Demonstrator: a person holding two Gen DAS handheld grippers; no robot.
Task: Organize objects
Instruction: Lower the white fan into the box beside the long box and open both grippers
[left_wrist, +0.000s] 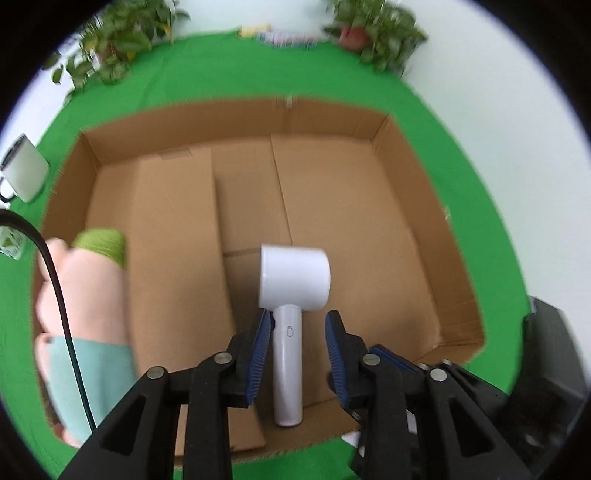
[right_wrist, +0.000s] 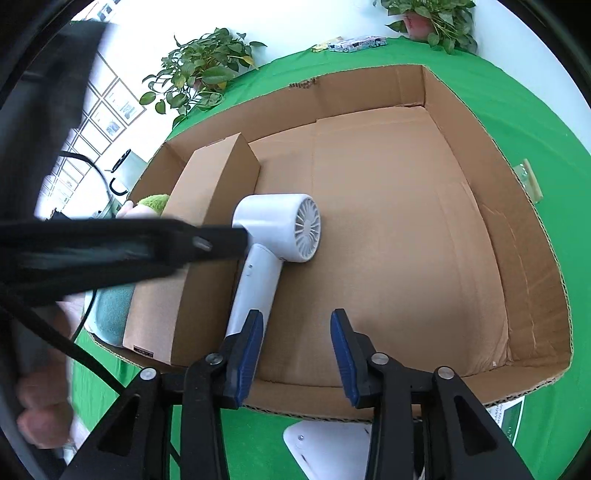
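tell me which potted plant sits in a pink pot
The leafy potted plant at the far right corner; its pot is pink, while the bushier left potted plant shows no pot.

Black plastic gripper (right_wrist: 297, 317) arms with silver rivets — blue ribbed pads (right_wrist: 247, 354) lining the jaws.

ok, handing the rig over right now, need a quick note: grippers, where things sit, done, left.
Left gripper: open, jaws either side of the white handheld fan's handle, not clamped.
Right gripper: open, nothing held; its left finger is by the handle end.
Fan lies on the floor of the big open cardboard box, beside a long closed brown carton. A pink, green and teal plush toy lies along the box's left wall.
Done: these three are in the box.
Left: cannot tell what else needs placing.
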